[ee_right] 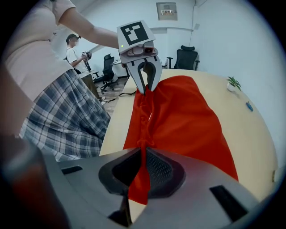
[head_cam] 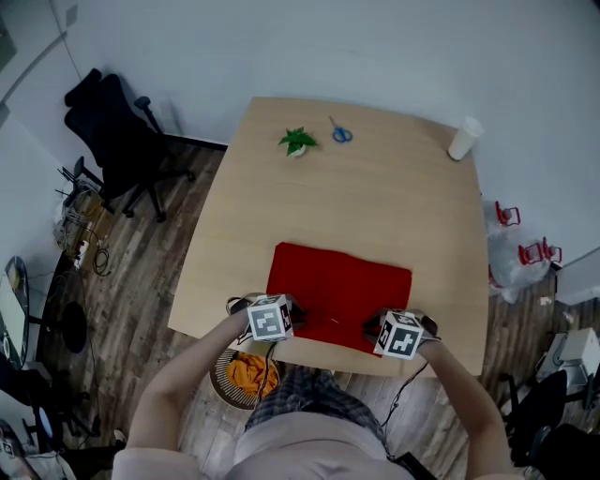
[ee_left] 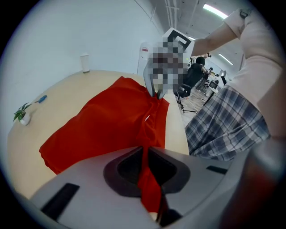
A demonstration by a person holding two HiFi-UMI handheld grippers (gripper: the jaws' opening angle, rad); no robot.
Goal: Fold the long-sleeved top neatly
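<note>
While left gripper and right gripper jaws clamp top near edge: plant, scissors, cup at far counter edge, well apart from top; basket on floor.

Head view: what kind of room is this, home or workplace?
Most likely an open office or lab. A black swivel chair stands near the light table, and the gripper views show more office chairs and ceiling strip lights.

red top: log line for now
left tool: shut on red top | right tool: shut on red top | held: its near edge | rest: lies on table
</note>
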